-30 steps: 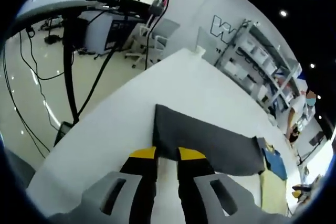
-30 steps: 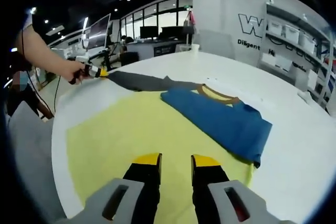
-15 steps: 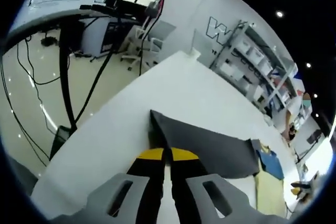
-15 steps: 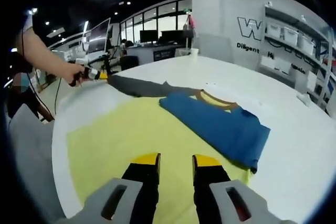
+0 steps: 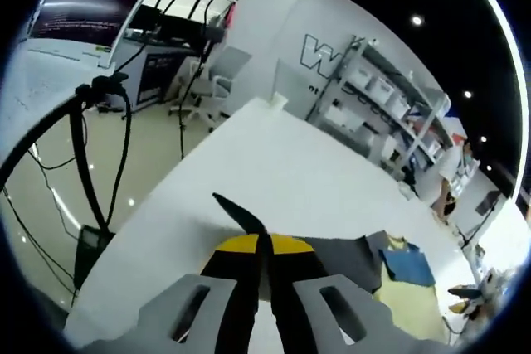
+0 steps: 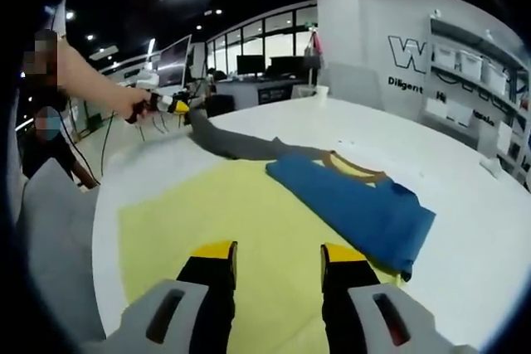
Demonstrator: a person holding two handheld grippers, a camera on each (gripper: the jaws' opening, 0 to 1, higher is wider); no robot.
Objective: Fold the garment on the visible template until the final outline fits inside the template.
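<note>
Garment [image 6: 357, 205]: blue body, dark grey sleeve [image 6: 241, 145], tan neckband [image 6: 353, 170]. Template [image 6: 216, 213]: plain pale yellow. Table [image 6: 465, 230]: plain white. Right tool [image 6: 271, 259]: black jaws, yellow tips, grey housing. Left tool [image 5: 264, 248]: the same colours; in the right gripper view, yellow tip on black.

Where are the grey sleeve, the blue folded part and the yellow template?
grey sleeve [image 6: 236, 144], right gripper view, its middle.
blue folded part [image 6: 357, 209], right gripper view, its centre.
yellow template [image 6: 216, 209], right gripper view, bare middle area.

Bright ceiling spotlights, fisheye-warped edges (slightly soft)
</note>
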